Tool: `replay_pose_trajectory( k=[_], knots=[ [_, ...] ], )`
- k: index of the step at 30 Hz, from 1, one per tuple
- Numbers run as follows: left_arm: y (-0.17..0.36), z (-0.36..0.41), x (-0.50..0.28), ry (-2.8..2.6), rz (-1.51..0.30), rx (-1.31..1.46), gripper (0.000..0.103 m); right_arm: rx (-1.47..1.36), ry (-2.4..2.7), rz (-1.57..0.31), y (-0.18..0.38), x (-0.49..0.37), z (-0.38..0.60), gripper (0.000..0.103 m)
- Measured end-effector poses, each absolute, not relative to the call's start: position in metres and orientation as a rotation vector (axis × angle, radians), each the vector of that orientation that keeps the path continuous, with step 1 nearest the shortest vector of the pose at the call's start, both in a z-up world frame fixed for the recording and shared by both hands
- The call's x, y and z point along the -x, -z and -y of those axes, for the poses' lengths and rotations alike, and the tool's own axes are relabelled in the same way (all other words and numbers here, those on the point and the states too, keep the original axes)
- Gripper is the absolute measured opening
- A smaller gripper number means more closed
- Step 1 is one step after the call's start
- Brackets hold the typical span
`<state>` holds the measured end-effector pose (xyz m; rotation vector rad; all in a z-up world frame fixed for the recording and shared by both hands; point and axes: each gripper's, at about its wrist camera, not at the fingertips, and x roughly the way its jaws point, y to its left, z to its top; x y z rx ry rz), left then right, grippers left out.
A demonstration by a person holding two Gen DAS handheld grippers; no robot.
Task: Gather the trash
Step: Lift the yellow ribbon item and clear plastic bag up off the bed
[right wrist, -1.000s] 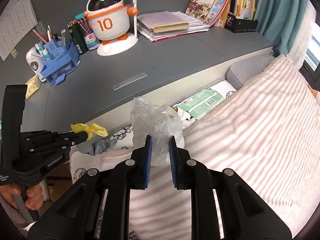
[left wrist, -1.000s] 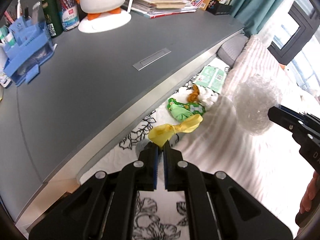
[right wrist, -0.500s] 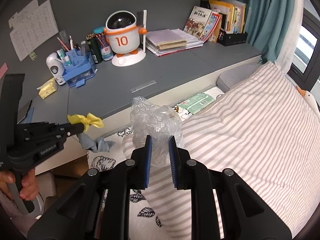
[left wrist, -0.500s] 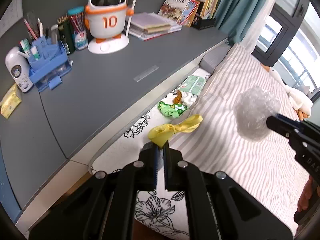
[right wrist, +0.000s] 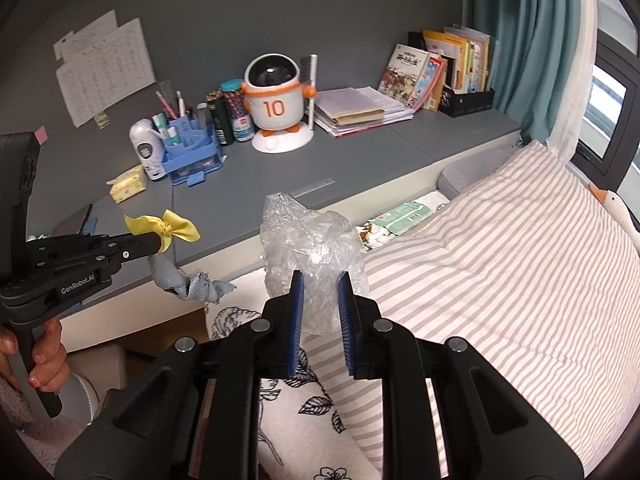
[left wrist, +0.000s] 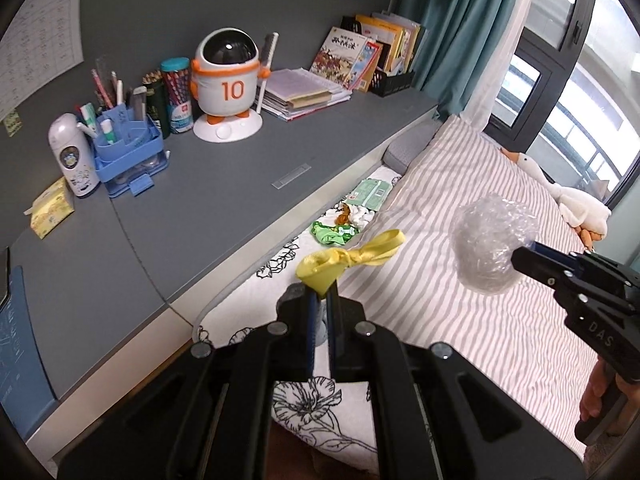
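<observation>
**Both grippers carry trash above the bed**

At the far left, a yellow tissue pack lies on the matte grey bench, beside a white bottle and a blue plastic pen organiser bristling with pens. Further right stands a glossy white-and-orange robot figure marked "10", then a loose stack of notebooks and upright picture books in a black rack.

The left gripper is pinched tight on a limp yellow ribbon tied in a bow; from the right wrist view a crumpled grey-blue rag hangs from the same jaws. Both are held in the air above the bed's edge.

In the gap between bench and bed lie a shiny green wrapper, a small brown-and-white scrap and a pale green printed packet.

The right gripper is narrowly closed on a crinkled ball of clear plastic film, also held off the bed.

Below lie a white sheet with black flower outlines and a soft grey-and-white striped duvet. A plush white goose rests at the window, by teal curtains.
</observation>
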<state>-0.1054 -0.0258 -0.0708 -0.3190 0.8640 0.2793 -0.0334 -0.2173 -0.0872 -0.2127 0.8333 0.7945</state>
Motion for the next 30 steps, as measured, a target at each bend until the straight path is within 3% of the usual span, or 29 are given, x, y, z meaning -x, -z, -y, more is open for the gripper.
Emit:
replay_pose_trajectory(
  k=[21,30],
  knots=[
    [0.052,-0.047,0.238,-0.514,-0.788,0.417,0.005,0.301,-1.097,-0.753,0.050,0.120,0.097,0.016],
    [0.051,-0.059,0.240,-0.445,-0.813,0.373,0.005,0.254,-1.041,-0.765,0.049,0.144,0.091,0.016]
  ],
)
